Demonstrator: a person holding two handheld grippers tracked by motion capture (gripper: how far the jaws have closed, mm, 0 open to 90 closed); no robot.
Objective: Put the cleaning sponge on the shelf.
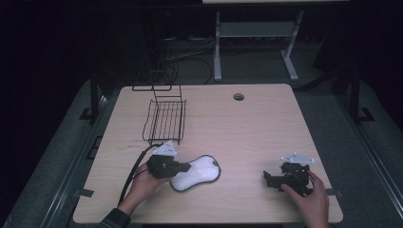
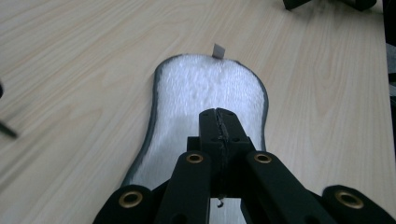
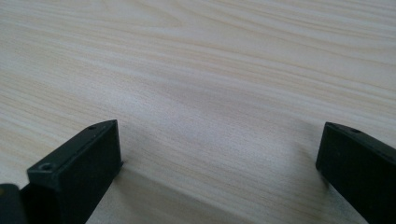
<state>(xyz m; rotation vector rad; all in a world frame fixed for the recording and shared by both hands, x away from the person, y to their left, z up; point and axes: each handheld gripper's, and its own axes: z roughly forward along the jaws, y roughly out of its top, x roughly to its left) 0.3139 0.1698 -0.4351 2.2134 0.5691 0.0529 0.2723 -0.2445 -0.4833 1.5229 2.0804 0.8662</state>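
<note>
A white fluffy pad (image 1: 203, 170) with a dark rim lies flat on the wooden table (image 1: 247, 128), left of the middle near the front. In the left gripper view the pad (image 2: 205, 84) stretches away from the jaws, with a small grey tag (image 2: 218, 50) at its far end. My left gripper (image 1: 187, 166) is over the pad's near end, and its jaws (image 2: 219, 115) are pressed together with nothing seen between them. My right gripper (image 1: 267, 178) rests at the front right, held by a hand. It (image 3: 219, 140) is wide open over bare wood.
A black wire rack (image 1: 165, 119) stands at the back left of the table, with a taller wire frame (image 1: 153, 76) behind it. A round cable hole (image 1: 238, 97) is near the far edge. Beyond the table stands a grey table leg frame (image 1: 256, 33).
</note>
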